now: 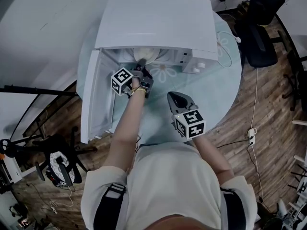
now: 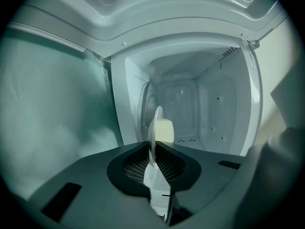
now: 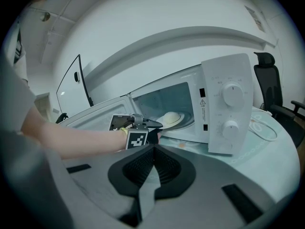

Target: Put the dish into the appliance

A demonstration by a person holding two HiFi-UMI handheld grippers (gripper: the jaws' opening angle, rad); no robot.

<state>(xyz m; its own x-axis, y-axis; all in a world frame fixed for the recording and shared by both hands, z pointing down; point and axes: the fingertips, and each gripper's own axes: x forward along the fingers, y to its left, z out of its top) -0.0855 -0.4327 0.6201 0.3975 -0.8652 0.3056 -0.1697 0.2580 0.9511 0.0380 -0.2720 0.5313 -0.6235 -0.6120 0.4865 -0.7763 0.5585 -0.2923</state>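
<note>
The dish (image 3: 170,118) is just inside the microwave (image 3: 228,104) mouth, rim pinched in the left gripper's (image 2: 153,152) fingers: insertion step. Next: set it down level inside, then let go. The right gripper (image 3: 151,162) waits, fingers clenched, empty.

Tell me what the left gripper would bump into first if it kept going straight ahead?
Probably the back wall of the microwave. The left gripper, its fingers shut on the dish, points into the open cavity, which looks free up to there. The dish would touch first; depth is hard to judge.
</note>
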